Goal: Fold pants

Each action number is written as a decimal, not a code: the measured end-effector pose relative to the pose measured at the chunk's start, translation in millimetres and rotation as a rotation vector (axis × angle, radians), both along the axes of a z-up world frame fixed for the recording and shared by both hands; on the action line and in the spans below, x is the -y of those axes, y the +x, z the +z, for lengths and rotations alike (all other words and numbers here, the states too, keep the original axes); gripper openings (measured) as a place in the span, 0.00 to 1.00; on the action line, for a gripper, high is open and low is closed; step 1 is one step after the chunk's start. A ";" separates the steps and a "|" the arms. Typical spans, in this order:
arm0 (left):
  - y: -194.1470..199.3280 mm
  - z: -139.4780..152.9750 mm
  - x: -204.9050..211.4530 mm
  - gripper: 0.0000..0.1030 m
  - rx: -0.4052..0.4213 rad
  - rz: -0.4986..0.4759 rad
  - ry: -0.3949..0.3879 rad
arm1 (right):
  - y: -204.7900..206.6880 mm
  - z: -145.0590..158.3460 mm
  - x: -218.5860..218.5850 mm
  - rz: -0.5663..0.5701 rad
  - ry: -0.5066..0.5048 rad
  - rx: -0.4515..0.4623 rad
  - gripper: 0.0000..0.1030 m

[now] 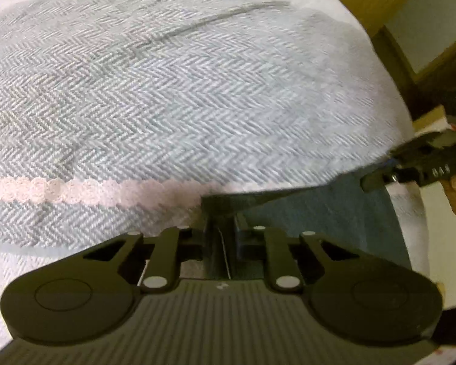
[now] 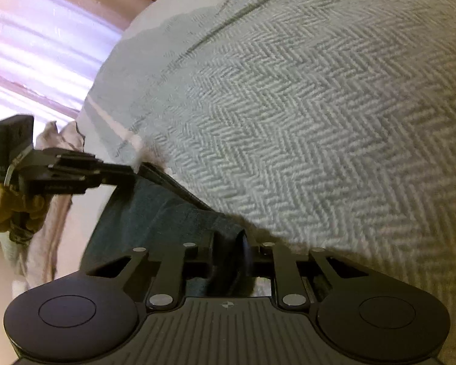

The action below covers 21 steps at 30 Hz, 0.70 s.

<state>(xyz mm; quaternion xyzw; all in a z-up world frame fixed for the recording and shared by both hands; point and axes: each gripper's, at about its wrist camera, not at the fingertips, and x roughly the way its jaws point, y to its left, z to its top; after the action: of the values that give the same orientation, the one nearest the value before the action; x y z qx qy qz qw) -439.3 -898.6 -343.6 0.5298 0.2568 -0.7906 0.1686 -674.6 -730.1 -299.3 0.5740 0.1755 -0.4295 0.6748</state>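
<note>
i see the pants (image 1: 319,213) as a dark blue-grey, finely woven cloth, stretched in a taut band between my two grippers. its long axis runs from one gripper across to the other, side to side in front of me, and the upper edge looks like a thicker, dark hem or waistband, drawn straight. the rest of the cloth hangs down below that edge, held up off the bed (image 1: 167,106).

my left gripper (image 1: 220,237) has its jaws pressed together, pinching one end of the pants edge. my right gripper (image 2: 228,252) has its jaws closed on a bunched fold of the same dark cloth at the other end. in each wrist view the opposite gripper shows at the far end of the band, with a hand (image 2: 12,210) wrapped around its handle.

the bed is covered by a pale grey-blue spread in a coarse herringbone weave, with a scalloped pink lace strip (image 1: 91,193) running across it. a few dark creases cross the spread farther off. blurred pinkish curtains (image 2: 30,45) hang beyond the bed.
</note>
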 end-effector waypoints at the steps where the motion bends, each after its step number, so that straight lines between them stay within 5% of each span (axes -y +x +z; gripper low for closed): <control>1: -0.9 -2.1 0.6 0.13 -0.001 0.009 -0.005 | 1.8 0.4 -0.5 0.012 -0.013 -0.015 0.15; 10: 51.4 47.2 -21.8 0.13 -0.001 0.084 -0.118 | 29.5 52.9 -56.3 0.014 -0.152 -0.250 0.33; 16: 149.7 91.6 -99.3 0.22 -0.036 0.102 -0.126 | 97.8 85.6 -146.8 0.059 -0.198 -0.270 0.43; 21: 220.8 86.3 -179.5 0.29 -0.042 0.049 -0.114 | 164.7 85.3 -231.2 0.104 -0.176 -0.294 0.48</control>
<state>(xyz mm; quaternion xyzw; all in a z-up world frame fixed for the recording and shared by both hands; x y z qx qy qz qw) -218.5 -719.1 -257.3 0.4962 0.2277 -0.8104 0.2126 -509.9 -498.9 -214.0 0.4340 0.2632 -0.4869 0.7108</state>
